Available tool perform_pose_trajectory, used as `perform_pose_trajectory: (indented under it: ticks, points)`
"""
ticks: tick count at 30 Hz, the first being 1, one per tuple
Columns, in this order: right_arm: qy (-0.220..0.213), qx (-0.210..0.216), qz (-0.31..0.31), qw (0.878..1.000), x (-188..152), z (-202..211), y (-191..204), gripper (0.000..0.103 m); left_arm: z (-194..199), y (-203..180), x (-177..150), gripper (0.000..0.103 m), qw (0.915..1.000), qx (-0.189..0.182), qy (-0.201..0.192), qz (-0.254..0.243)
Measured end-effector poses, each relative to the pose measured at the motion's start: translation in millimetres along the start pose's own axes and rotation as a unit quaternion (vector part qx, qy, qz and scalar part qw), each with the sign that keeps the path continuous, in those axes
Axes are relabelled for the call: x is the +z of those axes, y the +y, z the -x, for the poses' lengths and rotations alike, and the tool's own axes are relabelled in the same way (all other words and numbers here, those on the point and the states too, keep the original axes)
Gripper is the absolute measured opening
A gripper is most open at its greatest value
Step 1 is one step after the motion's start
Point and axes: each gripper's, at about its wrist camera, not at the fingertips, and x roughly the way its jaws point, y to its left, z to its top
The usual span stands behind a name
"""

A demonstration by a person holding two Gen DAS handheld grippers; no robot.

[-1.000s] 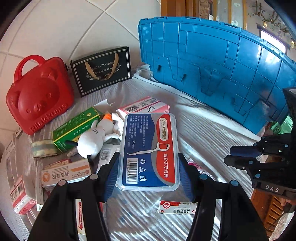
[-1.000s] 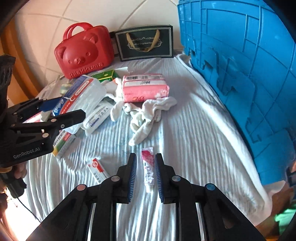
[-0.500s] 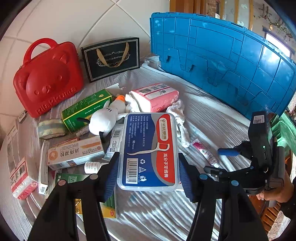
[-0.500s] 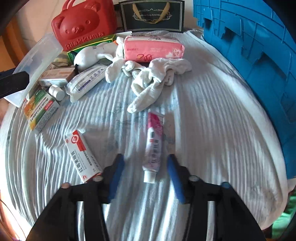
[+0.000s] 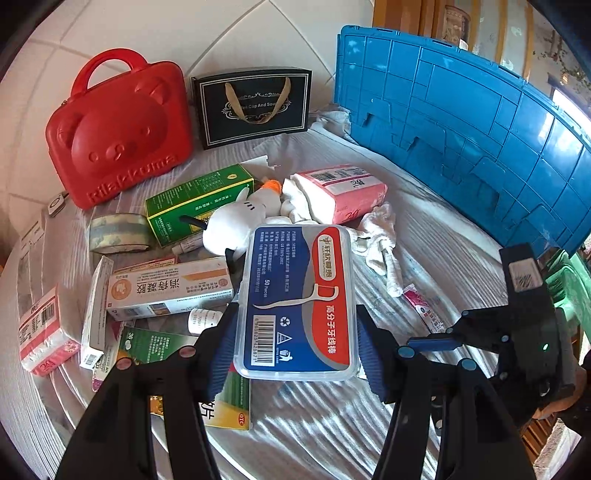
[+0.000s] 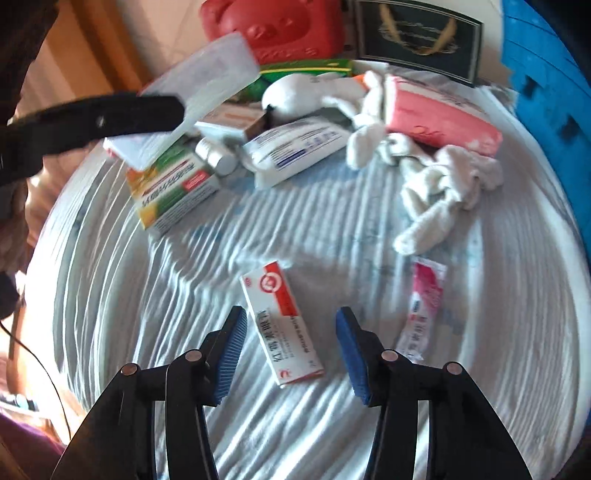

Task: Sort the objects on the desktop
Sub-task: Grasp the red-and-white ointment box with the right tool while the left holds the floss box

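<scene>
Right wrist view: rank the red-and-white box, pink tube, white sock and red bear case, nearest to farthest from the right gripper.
1. Red-and-white box: lies between the open fingers of the right gripper, untouched.
2. Pink tube: just right of the right finger.
3. White sock: farther back, right of centre.
4. Red bear case: at the far edge, against the wall.

This looks like a lived-in home. A table under a striped white cloth (image 5: 424,221) stands against a tiled wall (image 5: 229,40), strewn with household odds and ends: medicine boxes (image 5: 170,288), a tissue pack (image 5: 343,192), a plush toy (image 5: 236,221), a red bear case (image 5: 118,136), a gift bag (image 5: 255,105). Wooden furniture (image 5: 406,14) stands behind a blue crate (image 5: 461,122).
</scene>
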Motion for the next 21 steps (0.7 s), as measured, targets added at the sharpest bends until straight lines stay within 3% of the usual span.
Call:
perform_pose_trajectory:
  ticks: [7,14,16,17,21]
  points:
    - [-0.006,-0.052,0.085,0.995,-10.2,-15.6,20.9,0.05,0.7,6.4,-5.7,0.059,0.9998,0.005,0.0,0.021]
    - [-0.006,-0.049,0.079,0.996,-10.6,-16.2,19.6,0.051,4.6,13.0,-13.1,0.059,0.9992,0.009,-0.002,0.038]
    - [0.006,-0.052,0.075,0.996,-6.9,-17.1,21.9,0.044,6.8,15.4,-14.3,0.059,0.9991,0.011,-0.002,0.04]
    - [0.012,-0.052,0.078,0.996,-2.2,-17.5,23.9,0.026,8.1,16.6,-14.7,0.059,0.9991,0.013,-0.003,0.04]
    - [0.042,-0.037,0.039,0.998,2.7,-8.7,16.0,0.026,13.8,22.6,-14.0,0.059,0.999,0.018,-0.008,0.041]
